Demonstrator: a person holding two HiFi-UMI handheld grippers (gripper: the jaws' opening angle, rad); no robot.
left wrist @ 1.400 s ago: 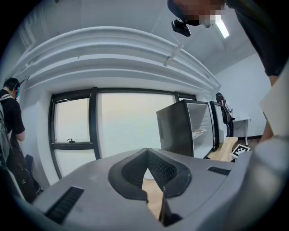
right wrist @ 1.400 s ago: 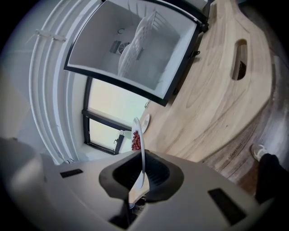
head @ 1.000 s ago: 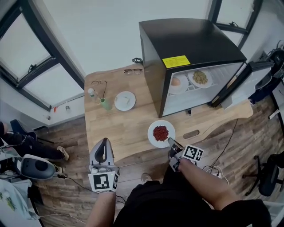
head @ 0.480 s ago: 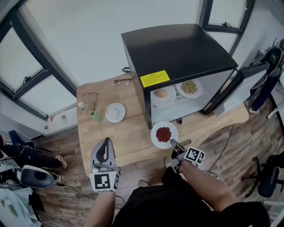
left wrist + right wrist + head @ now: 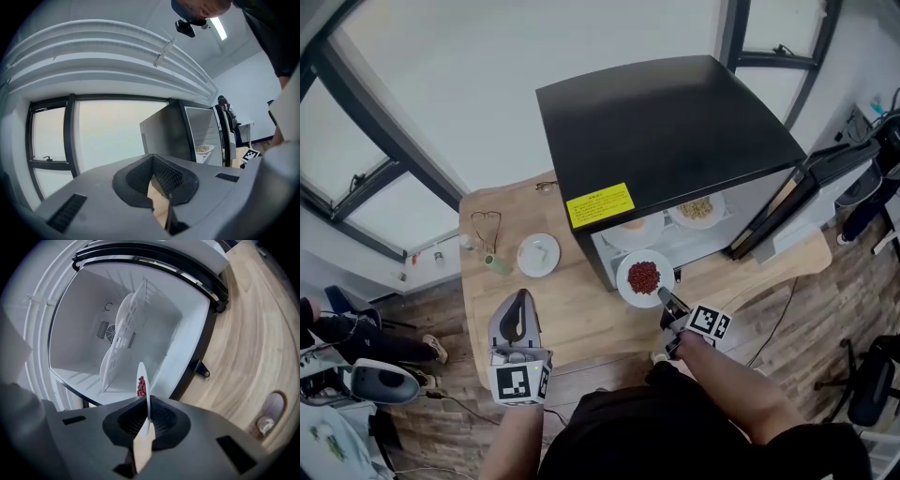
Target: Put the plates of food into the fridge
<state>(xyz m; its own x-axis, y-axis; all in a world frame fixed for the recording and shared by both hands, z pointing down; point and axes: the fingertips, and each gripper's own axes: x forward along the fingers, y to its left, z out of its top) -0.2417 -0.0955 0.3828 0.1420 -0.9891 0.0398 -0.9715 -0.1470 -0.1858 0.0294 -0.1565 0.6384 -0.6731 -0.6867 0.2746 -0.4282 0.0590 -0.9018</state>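
A yellow label (image 5: pixel 600 205) sits at the front edge of the black fridge (image 5: pixel 666 122) top; its print is too small to read. Nothing else is legible.

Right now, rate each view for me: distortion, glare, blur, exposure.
Head view: fisheye bows the edges of the fridge; the daylight is even and everything is sharp. Left gripper view: the window is blown out white and the corners are vignetted dark. Right gripper view: heavy barrel bend on the table; the plate, seen edge-on, is sharp.
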